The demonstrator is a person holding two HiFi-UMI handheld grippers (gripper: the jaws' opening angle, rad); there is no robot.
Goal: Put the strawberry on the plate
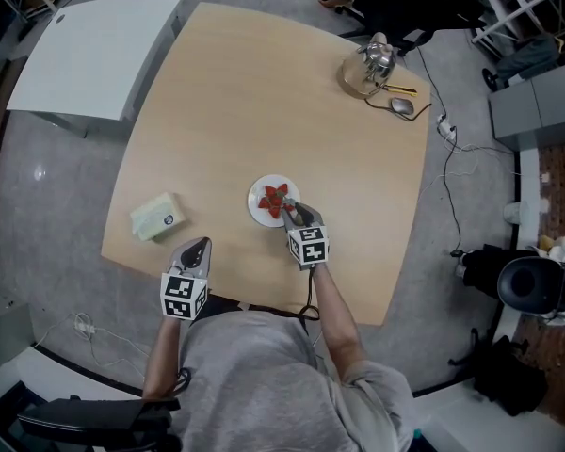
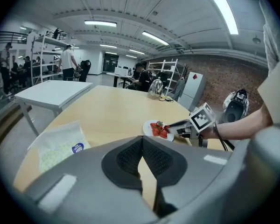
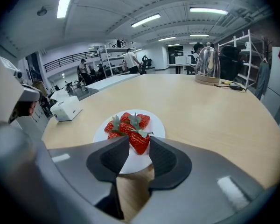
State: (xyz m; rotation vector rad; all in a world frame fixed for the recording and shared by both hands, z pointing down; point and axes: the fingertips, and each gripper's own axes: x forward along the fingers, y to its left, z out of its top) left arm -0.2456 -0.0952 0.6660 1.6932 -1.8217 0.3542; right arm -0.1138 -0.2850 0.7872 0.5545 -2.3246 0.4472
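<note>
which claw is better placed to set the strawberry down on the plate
Right. The right claw is over the plate, gripping a strawberry; the left claw is shut, empty and back from the plate.

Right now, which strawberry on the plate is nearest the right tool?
The front strawberry, gripped by the right tool over the near side of the plate. The other strawberries lie bunched behind it, beyond the jaws.

Left gripper [image 1: 201, 245] points downward, jaws together; right gripper [image 1: 290, 212], forearm stretched forward, tilts down with jaws pinching a strawberry [image 3: 139, 142]
</note>
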